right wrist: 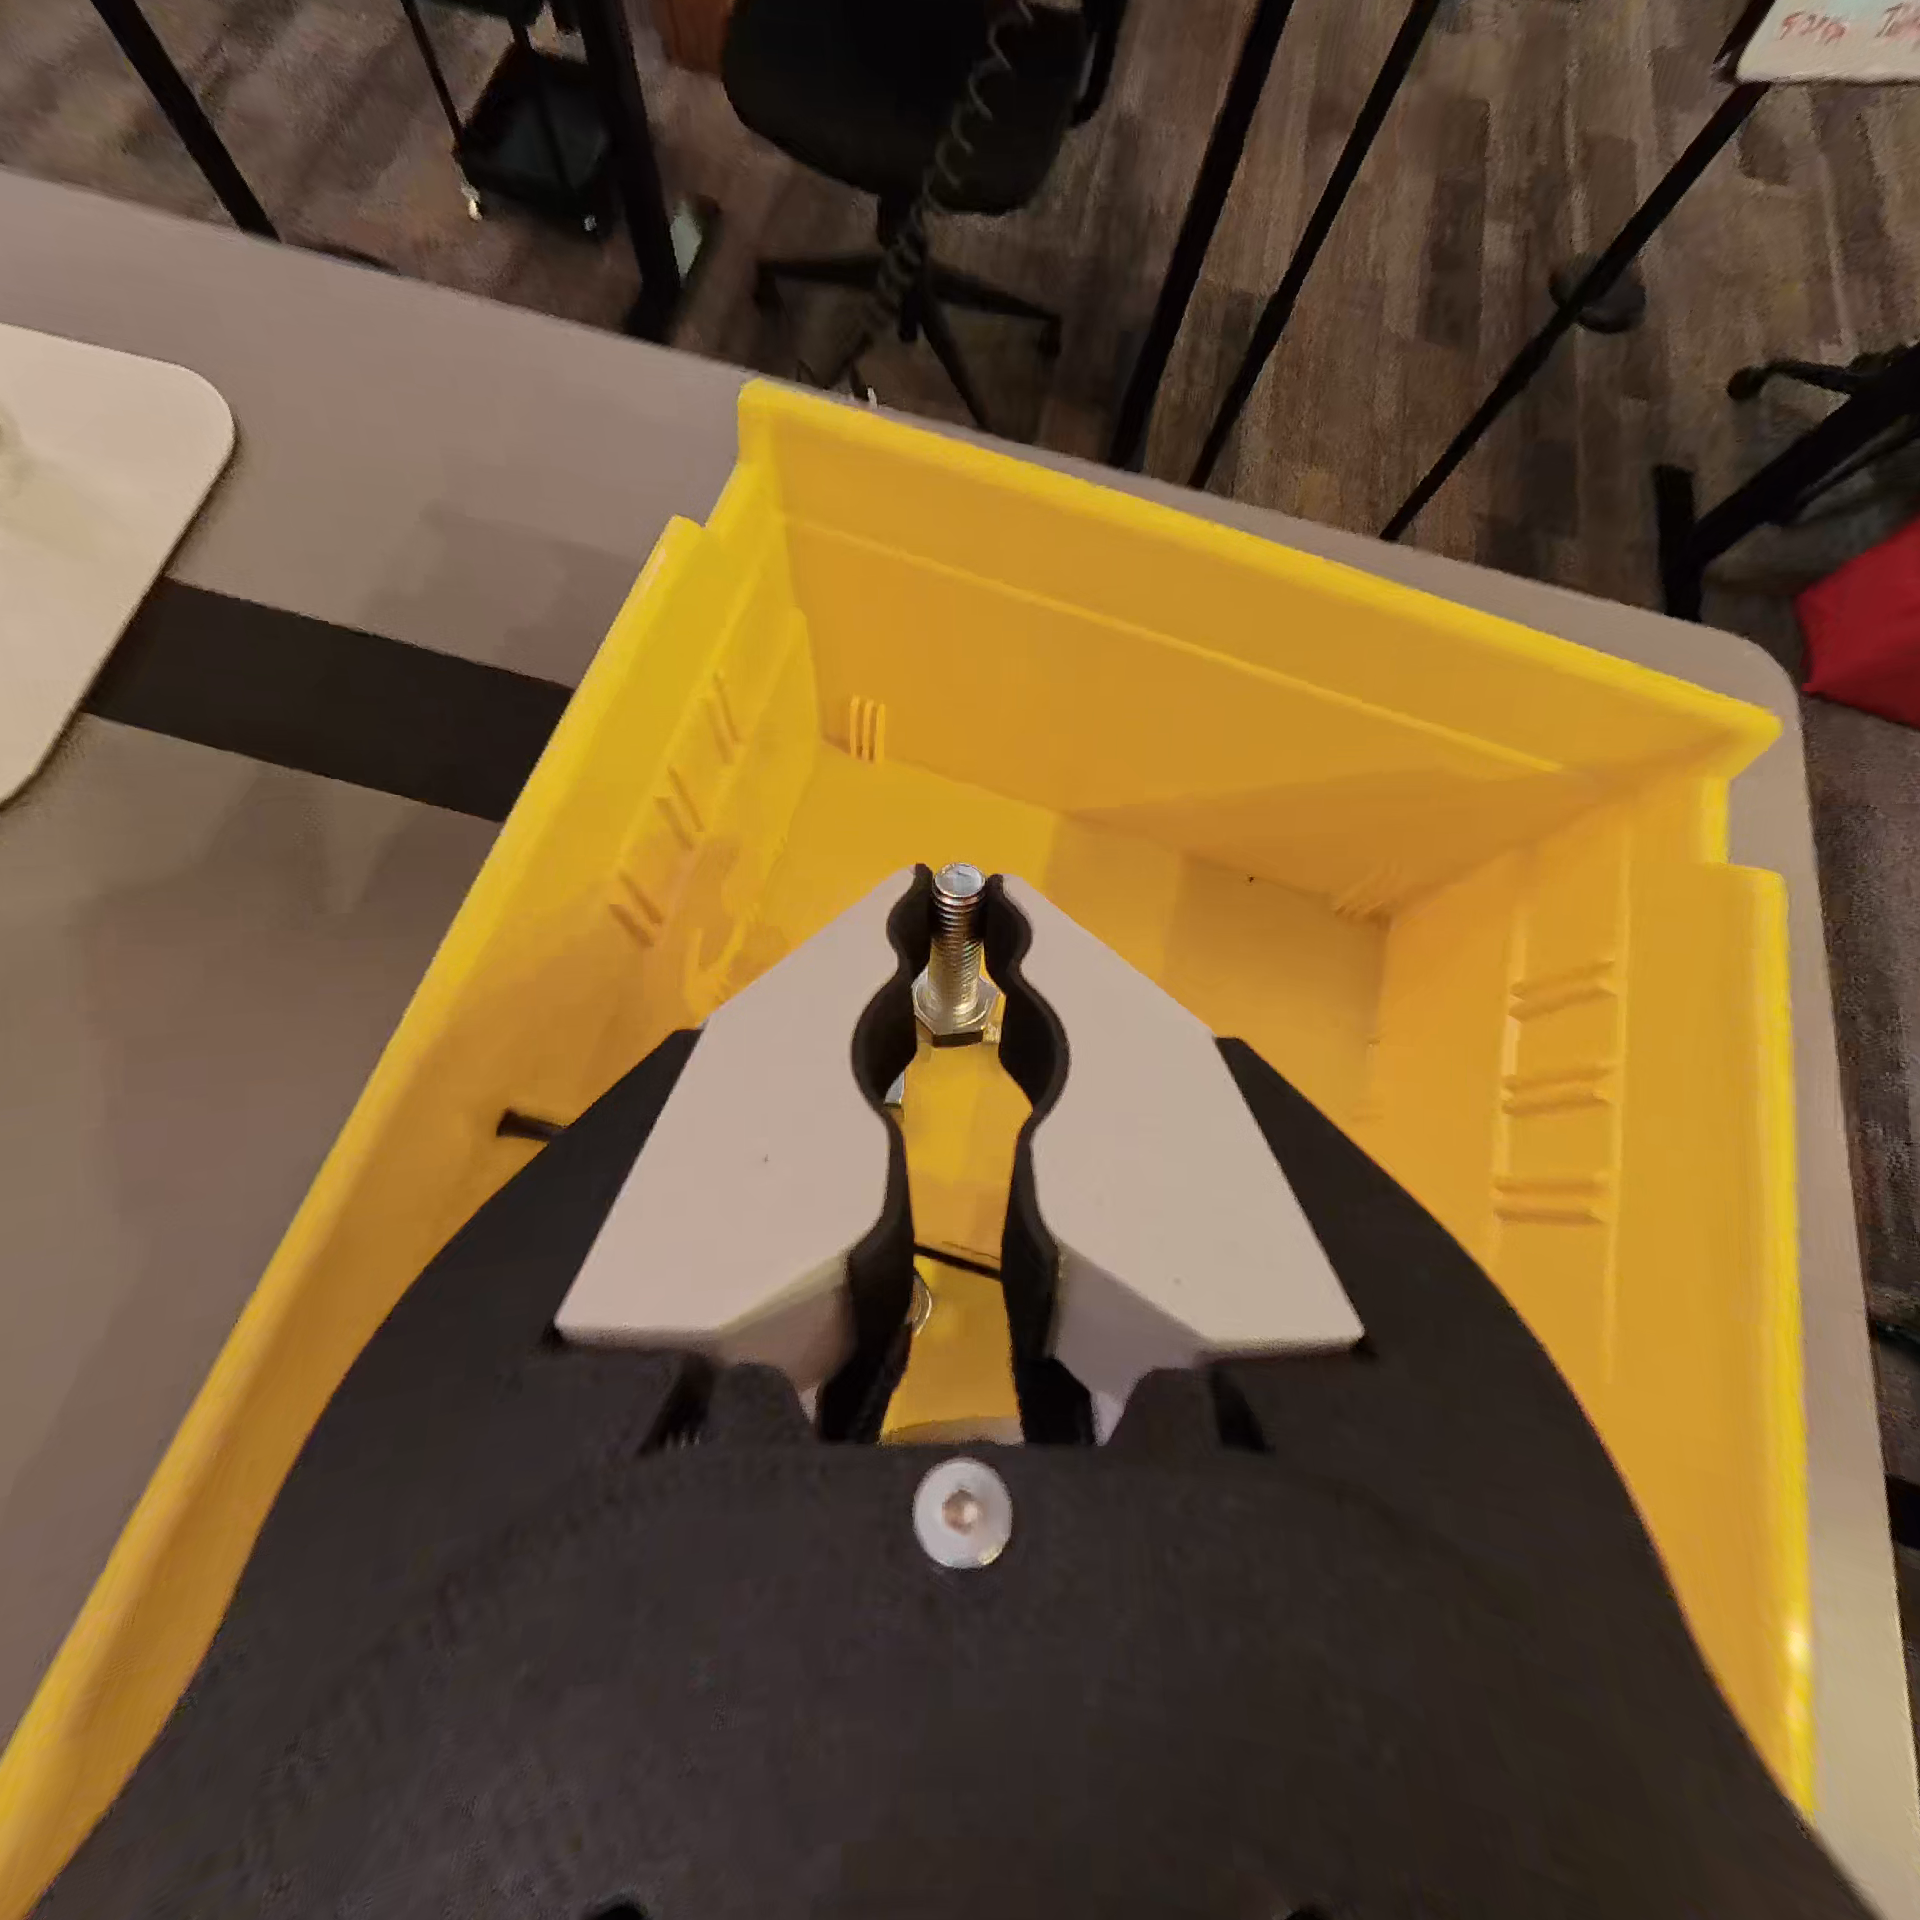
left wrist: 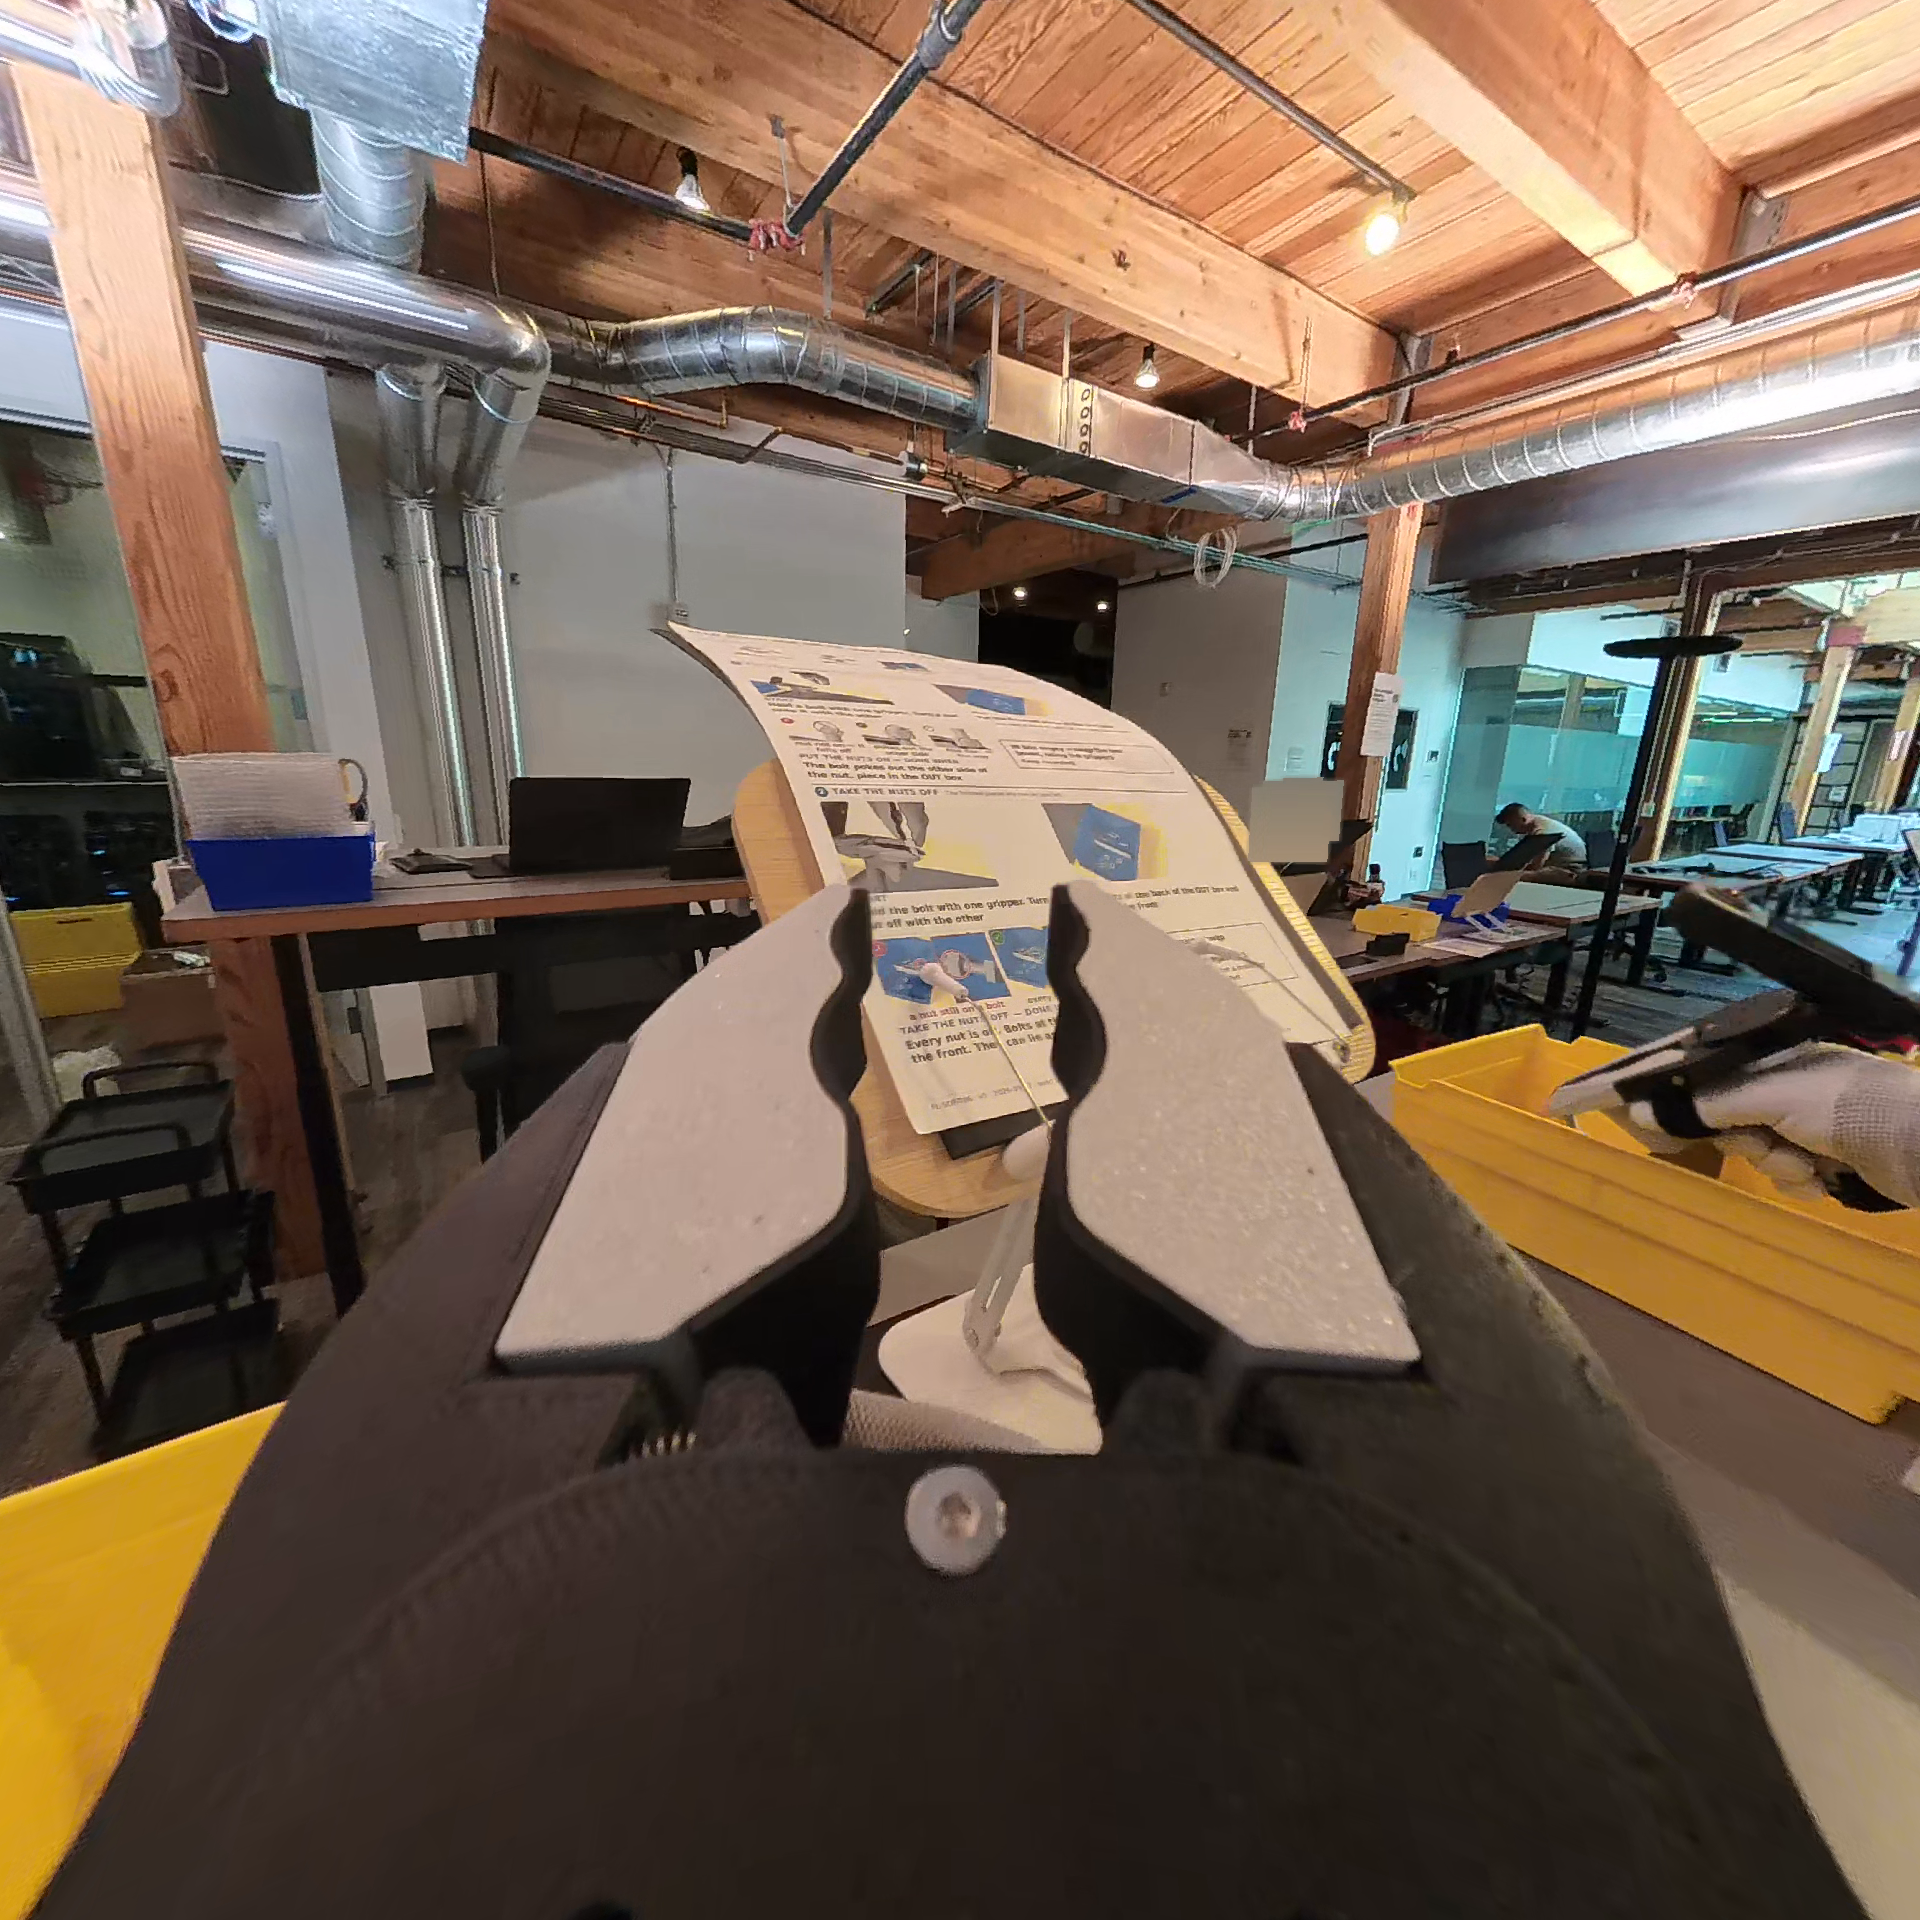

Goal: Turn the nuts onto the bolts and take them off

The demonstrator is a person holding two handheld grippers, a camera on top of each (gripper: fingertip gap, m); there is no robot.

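In the right wrist view my right gripper (right wrist: 958, 883) is shut on a silver bolt (right wrist: 956, 940) with a nut (right wrist: 956, 1013) threaded on it. The bolt stands between the fingertips, its threaded end pointing away from the camera, over the inside of a yellow bin (right wrist: 1195, 665). In the left wrist view my left gripper (left wrist: 958, 904) is open and empty, raised and pointing at an instruction sheet (left wrist: 997, 831) on a wooden stand. The right gripper (left wrist: 1704, 1049), held by a gloved hand (left wrist: 1808, 1122), shows at the far right over the yellow bin (left wrist: 1621, 1236).
A second yellow bin (left wrist: 73, 1621) sits at the lower left. The stand's white base (left wrist: 997, 1361) rests on the grey table (right wrist: 260, 935) between the bins. Desks, a black cart (left wrist: 145, 1226) and a blue bin (left wrist: 281, 868) stand behind. A person sits far back. Tip to tip, the grippers are about 60 cm apart.
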